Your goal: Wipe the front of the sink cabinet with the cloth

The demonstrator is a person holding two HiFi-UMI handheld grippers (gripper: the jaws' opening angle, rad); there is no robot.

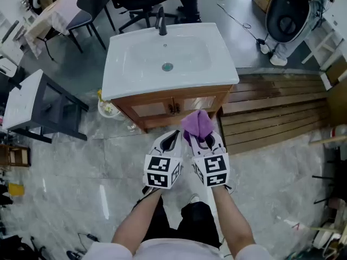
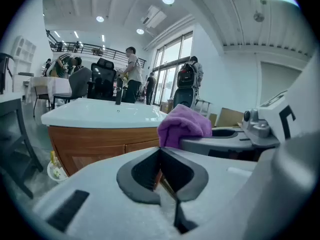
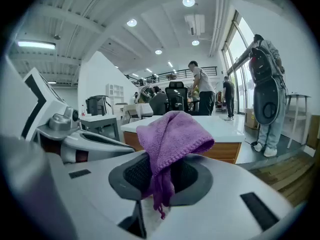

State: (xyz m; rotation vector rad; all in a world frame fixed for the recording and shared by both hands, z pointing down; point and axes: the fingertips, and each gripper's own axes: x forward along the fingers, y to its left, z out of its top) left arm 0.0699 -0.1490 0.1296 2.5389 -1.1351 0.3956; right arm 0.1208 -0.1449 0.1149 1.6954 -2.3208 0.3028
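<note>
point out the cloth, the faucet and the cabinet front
cloth [image 1: 197,124], head view, top of the bunched purple fold
faucet [image 1: 161,25], head view, its black upright body
cabinet [image 1: 152,110], head view, left door panel of the wooden front

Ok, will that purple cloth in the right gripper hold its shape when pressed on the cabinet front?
Probably not: the cloth droops in soft folds over the right gripper, so it's likely floppy and light. Its knitted texture should grip rather than slide.
</note>
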